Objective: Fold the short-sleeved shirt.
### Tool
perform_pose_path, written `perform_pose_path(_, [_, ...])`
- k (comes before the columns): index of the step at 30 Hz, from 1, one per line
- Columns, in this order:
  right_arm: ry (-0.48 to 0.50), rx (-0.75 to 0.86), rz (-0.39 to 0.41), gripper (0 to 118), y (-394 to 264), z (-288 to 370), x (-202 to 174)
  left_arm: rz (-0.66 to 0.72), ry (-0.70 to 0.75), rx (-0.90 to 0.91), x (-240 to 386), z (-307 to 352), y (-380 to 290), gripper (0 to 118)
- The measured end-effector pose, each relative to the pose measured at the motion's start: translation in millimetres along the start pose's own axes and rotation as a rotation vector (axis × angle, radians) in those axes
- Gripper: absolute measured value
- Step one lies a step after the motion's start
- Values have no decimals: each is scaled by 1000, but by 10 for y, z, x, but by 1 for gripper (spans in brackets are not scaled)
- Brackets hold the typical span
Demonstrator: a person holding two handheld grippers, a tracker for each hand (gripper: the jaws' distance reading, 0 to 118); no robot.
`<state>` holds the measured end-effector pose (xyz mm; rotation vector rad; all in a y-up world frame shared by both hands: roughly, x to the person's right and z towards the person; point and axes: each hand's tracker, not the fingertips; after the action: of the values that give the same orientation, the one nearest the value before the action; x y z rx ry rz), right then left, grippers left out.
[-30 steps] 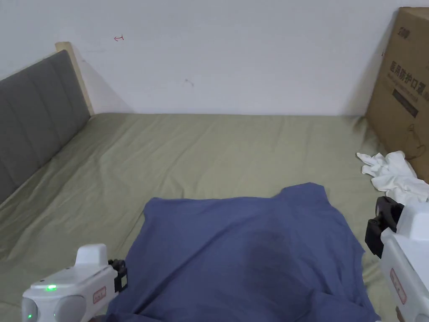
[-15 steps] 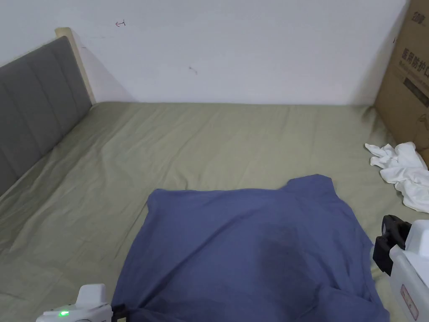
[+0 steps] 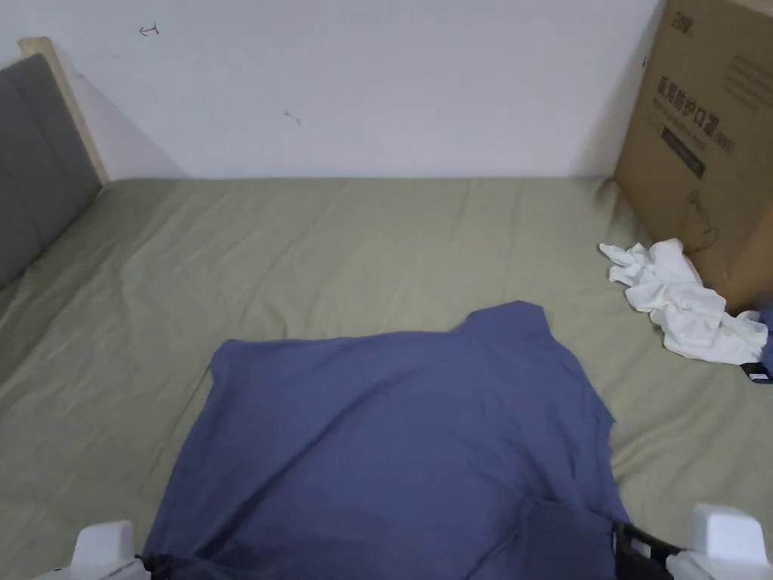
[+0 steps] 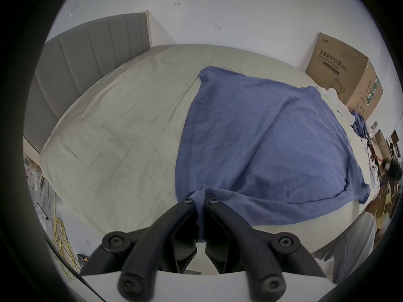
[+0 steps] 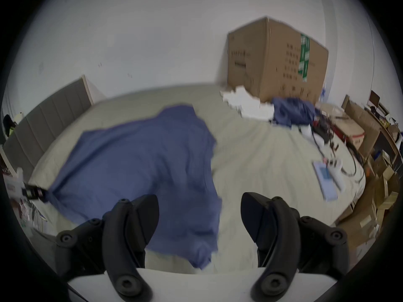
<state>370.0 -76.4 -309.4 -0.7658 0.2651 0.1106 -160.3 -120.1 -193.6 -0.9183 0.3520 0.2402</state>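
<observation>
A blue short-sleeved shirt (image 3: 392,438) lies spread on the olive bed sheet (image 3: 340,249), its near part running off the bottom of the head view. In the left gripper view my left gripper (image 4: 200,202) is shut on a near corner of the blue shirt (image 4: 257,136), with cloth bunched between its jaws. It sits at the bottom left corner (image 3: 155,563) in the head view. My right gripper (image 5: 199,211) stands open just above the shirt's near right edge (image 5: 152,176), nothing between its jaws. In the head view it sits at the bottom right (image 3: 630,547).
A large cardboard box (image 3: 709,143) stands at the back right against the wall, with a crumpled white cloth (image 3: 683,302) in front of it. A grey headboard (image 3: 38,151) lines the left side. More clothes, cables and a tablet (image 5: 327,173) lie on the bed's right part.
Both grippers have dropped toward the near edge of the bed. The left one has pulled the shirt's near corner back; the right one has moved in to the shirt's right edge. The head camera turned right.
</observation>
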Motion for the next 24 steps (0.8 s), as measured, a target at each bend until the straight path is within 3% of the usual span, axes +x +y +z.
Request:
perform_pose_path(6, [0, -139, -41, 81, -471, -218, -55, 1, 5, 23, -7, 83, 52, 3])
perform_pose_path(9, [16, -153, -54, 75, -478, -231, -162, -5, 9, 21, -4, 90, 53, 3])
perform_pose_path(12, [50, -158, -56, 51, -452, -272, -196, -8, 11, 17, 1, 85, 36, 3])
perform_pose_path(14, [89, -175, -61, 12, -443, -310, -215, -10, 12, 17, 21, 100, 42, 3])
perform_pose_path(15, [101, -176, -58, 4, -463, -346, -167, -10, 12, 18, 23, 103, 41, 3])
perform_pose_path(18, [89, -158, -7, 3, -404, -238, -225, -8, 14, 25, 14, 120, 63, 3])
perform_pose_path(24, [118, -42, -10, 3, -72, 45, -96, 25, 3, 66, -88, 163, 189, 3])
